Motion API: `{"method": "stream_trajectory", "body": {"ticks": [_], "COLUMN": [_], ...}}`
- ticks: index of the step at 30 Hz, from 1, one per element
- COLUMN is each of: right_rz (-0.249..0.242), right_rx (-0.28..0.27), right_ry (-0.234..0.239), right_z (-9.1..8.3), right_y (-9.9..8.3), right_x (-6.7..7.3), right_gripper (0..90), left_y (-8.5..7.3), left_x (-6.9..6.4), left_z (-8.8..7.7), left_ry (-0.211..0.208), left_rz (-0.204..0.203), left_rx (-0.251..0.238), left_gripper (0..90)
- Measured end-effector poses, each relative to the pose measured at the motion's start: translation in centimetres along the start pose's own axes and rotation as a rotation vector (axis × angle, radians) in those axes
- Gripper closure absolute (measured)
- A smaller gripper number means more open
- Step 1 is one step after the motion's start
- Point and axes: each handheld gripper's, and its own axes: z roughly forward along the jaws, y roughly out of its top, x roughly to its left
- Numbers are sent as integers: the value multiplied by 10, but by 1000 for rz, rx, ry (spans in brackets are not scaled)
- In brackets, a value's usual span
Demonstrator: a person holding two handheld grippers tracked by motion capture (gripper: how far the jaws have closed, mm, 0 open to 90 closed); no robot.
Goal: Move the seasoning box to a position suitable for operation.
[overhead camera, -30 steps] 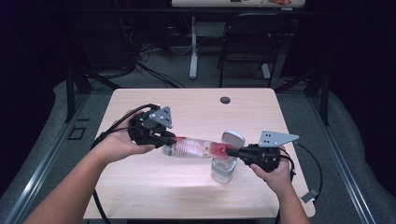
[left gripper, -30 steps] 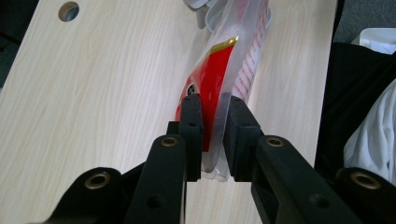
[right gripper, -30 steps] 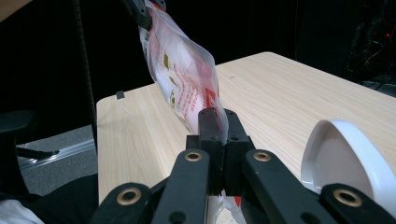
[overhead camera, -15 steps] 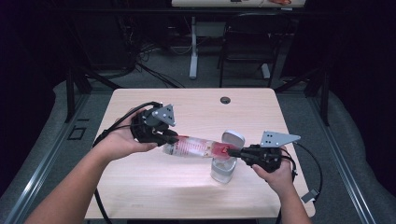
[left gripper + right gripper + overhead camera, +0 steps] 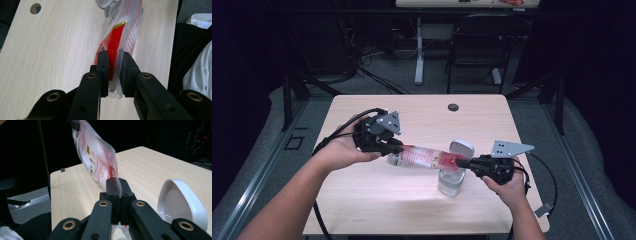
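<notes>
Both claws clamp the pouch point(image 5: 424, 157), left claw point(image 5: 393, 146) high, right claw point(image 5: 460, 162) over jar point(image 5: 451, 181); tilt slowly, keep mouth centred.

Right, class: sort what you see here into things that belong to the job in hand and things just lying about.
Job in hand:
- pouch, clamped by left gripper and right gripper
- clear container beneath it
- its white lid

Just lying about:
- table's cable hole
- chair behind the table

Tongs point(image 5: 117, 185) pinching clear pouch point(image 5: 96, 157), white lid point(image 5: 181, 202)
</notes>
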Motion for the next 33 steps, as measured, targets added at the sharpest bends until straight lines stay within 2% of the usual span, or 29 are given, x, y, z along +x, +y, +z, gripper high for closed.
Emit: {"method": "stream_trajectory", "body": {"ticks": [20, 25, 33], "right_rz": [16, 20, 25], "right_rx": [0, 0, 5], "right_ry": [-5, -13, -20], "right_z": [-4, -6, -8], "right_y": [-5, -6, -7], "right_x": [-5, -6, -7], "right_gripper": [899, 899, 899], "left_y": [16, 23, 28], "left_x": [-1, -2, -1], "left_z": [-2, -3, -2], "left_ry": [5, 12, 13], "left_rz": [30, 54, 61], "left_rx": [37, 57, 69], "left_gripper": [808, 816, 825]}}
